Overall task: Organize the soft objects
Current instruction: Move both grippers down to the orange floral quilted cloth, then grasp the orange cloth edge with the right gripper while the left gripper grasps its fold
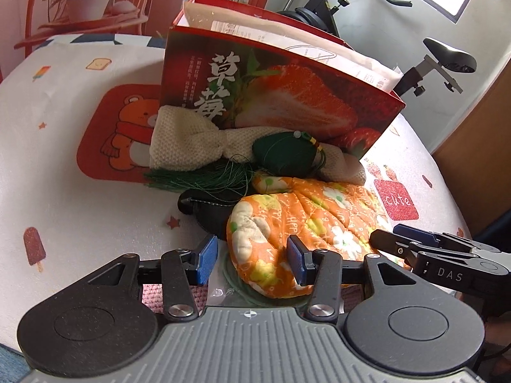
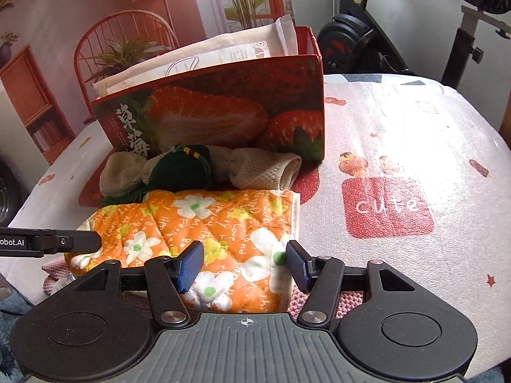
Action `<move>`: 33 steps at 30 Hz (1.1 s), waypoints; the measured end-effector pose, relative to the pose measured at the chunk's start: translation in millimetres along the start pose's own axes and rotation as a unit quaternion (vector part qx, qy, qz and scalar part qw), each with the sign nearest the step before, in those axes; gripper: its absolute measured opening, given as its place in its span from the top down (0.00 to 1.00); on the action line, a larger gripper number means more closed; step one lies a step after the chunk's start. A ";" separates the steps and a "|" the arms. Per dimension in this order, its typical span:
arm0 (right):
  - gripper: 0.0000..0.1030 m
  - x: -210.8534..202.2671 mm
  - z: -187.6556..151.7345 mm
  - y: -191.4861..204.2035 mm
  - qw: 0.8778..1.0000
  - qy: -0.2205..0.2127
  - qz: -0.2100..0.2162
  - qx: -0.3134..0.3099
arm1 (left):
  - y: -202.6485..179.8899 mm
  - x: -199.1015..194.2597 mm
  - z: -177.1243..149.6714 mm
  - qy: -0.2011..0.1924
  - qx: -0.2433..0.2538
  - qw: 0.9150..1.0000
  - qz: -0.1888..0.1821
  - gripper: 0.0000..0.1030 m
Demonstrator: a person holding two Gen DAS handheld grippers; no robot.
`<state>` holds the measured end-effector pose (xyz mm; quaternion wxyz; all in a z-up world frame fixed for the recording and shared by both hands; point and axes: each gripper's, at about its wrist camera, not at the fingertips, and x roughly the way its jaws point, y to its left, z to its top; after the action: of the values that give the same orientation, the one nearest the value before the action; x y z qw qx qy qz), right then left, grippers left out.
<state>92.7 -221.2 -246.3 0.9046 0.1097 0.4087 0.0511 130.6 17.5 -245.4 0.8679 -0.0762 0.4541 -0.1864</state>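
Orange floral quilted mitt (image 1: pixel 287 223) lies nearest on the tabletop (image 1: pixel 80 198), its rounded end between the half-open pads of the left gripper (image 1: pixel 252 260) and its cuff end between those of the right gripper (image 2: pixel 244 266); neither visibly presses, so probably a two-ended lift is being set up. Behind it a cream knit cloth (image 1: pixel 191 142) and a green tasselled sachet (image 1: pixel 284 153) rest against the strawberry box (image 1: pixel 271 95), the likely container.
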 end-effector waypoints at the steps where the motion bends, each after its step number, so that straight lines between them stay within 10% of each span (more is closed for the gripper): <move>1: 0.42 1.1 -0.5 -1.4 1.000 0.001 -0.001 0.003 | 1.4 1.1 -0.3 0.001 -0.002 1.000 -0.002 0.51; 21: 0.37 16.9 -9.6 -25.7 0.995 0.003 0.043 0.089 | -1.2 11.7 -6.1 0.006 0.011 0.999 -0.030 0.52; 33: 0.65 -11.2 0.4 17.1 0.995 -0.074 0.009 -0.065 | 0.6 12.6 -7.1 0.008 0.009 1.000 -0.022 0.52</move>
<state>85.6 -206.7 -233.8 0.9369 0.0577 0.3359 0.0775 131.5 13.4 -259.3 0.8607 -0.0771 0.4575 -0.2096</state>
